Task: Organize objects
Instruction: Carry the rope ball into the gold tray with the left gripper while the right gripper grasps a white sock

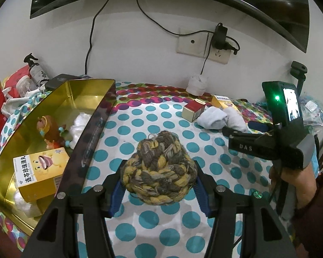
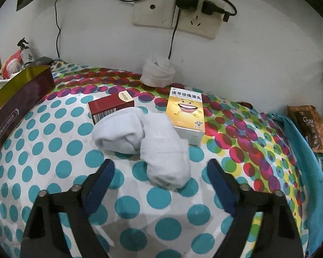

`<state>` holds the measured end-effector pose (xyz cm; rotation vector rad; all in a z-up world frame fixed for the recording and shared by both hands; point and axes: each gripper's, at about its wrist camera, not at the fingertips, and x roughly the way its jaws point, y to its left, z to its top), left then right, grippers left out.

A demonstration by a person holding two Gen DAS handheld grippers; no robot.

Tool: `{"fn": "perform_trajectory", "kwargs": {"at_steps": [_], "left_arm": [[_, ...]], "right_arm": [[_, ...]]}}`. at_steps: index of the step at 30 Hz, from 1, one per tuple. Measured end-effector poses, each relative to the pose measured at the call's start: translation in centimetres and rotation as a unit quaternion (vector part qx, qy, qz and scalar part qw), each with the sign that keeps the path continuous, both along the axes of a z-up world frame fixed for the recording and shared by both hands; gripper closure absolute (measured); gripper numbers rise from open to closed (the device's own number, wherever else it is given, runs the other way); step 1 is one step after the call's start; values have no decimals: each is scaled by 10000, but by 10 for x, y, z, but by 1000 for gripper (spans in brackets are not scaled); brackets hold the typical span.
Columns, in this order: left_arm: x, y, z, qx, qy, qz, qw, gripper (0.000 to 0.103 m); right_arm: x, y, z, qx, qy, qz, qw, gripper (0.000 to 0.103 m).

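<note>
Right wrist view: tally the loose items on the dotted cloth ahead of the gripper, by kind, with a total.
Boxes: 2, a red box and a yellow box
Sock bundles: 2, grey socks and a white bundle by the wall
Total: 4

Left gripper (image 1: 159,185) clamped (both pads pressed in); right gripper (image 2: 161,172) spread wide, empty.

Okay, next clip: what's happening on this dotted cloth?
A person is sorting things into a gold tin at the left. The left gripper is closed on a braided yarn bundle. The right gripper is open just short of a pair of white socks. A red box and yellow medicine box wait behind.
</note>
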<state>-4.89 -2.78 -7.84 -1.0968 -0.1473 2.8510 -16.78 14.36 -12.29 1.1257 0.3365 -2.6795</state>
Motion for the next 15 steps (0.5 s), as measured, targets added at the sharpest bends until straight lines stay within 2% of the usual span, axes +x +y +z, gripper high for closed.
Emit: {"fn": "perform_trajectory", "kwargs": {"at_steps": [1, 3, 4, 7, 12, 15], "left_arm": [[0, -1, 0, -1, -6, 21, 10000, 46], [0, -4, 1, 16, -15, 46, 10000, 46], [0, -5, 2, 13, -11, 64, 10000, 46], [-1, -10, 5, 37, -25, 111, 9999, 46], [0, -19, 14, -88, 35, 230, 9997, 46], [2, -28, 19, -133, 52, 323, 9994, 46]], "right_arm": [[-1, 0, 0, -26, -17, 5, 10000, 33], [-4, 0, -3, -60, -126, 15, 9999, 39], [-5, 0, -4, -72, -155, 10, 9999, 48], [-7, 6, -5, -182, -209, -101, 9996, 63], [-4, 16, -3, -450, -201, -131, 9987, 72], [0, 17, -2, -476, -175, -127, 9986, 73]]}}
